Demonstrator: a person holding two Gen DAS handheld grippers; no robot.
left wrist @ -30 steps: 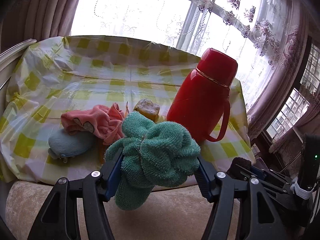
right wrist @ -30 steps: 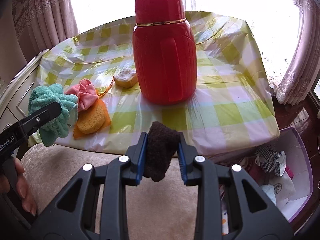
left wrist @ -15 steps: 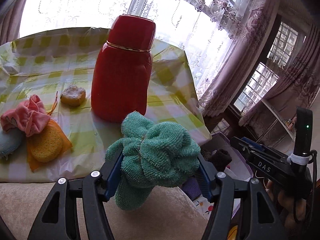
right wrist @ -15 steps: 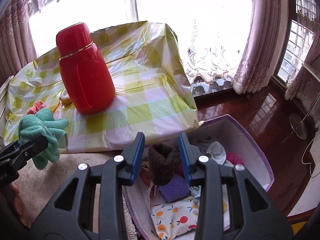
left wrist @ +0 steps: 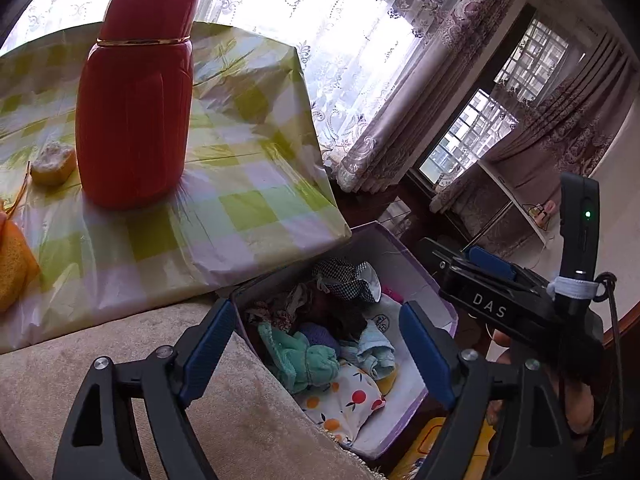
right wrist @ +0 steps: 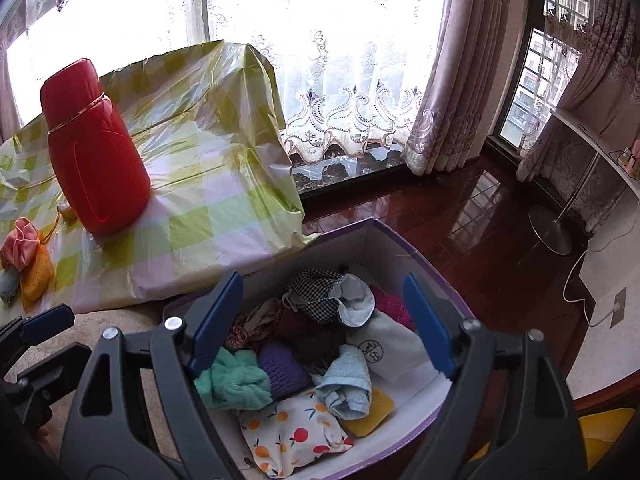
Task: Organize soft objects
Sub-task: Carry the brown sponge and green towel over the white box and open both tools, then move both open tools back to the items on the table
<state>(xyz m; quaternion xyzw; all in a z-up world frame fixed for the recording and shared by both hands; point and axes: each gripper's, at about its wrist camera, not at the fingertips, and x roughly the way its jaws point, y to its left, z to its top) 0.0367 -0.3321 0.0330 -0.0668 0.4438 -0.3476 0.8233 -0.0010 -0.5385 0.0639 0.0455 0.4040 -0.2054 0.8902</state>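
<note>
A: Where are the two grippers, relative to the box (right wrist: 404, 248)?

B: Both hang above the box; the left gripper (left wrist: 316, 354) has its jaws wide and nothing is between them; they have just been opening. The right gripper (right wrist: 320, 322) is the same; jaws wide, just opened further, with no thing between the pads.

A: And the soft things?

B: The green towel (right wrist: 234, 380) lies inside the box, at its near left side; the dark brown cloth (right wrist: 320, 346) lies in the middle of the box, behind a purple knitted piece (right wrist: 282, 368). Also in the box are a light blue towel (right wrist: 346, 380), a fruit-print cloth (right wrist: 294, 436) at the near edge, a checked cloth (right wrist: 316, 290) at the far side and a white towel (right wrist: 386, 344) at the right wall.

A: Is something left outside the box?

B: Yes; on the table with the checked cover (right wrist: 224, 216), left of the box, stands a red thermos (right wrist: 94, 156); further left lie a pink cloth (right wrist: 20, 242) and an orange sponge (right wrist: 38, 276), touching each other.
</note>
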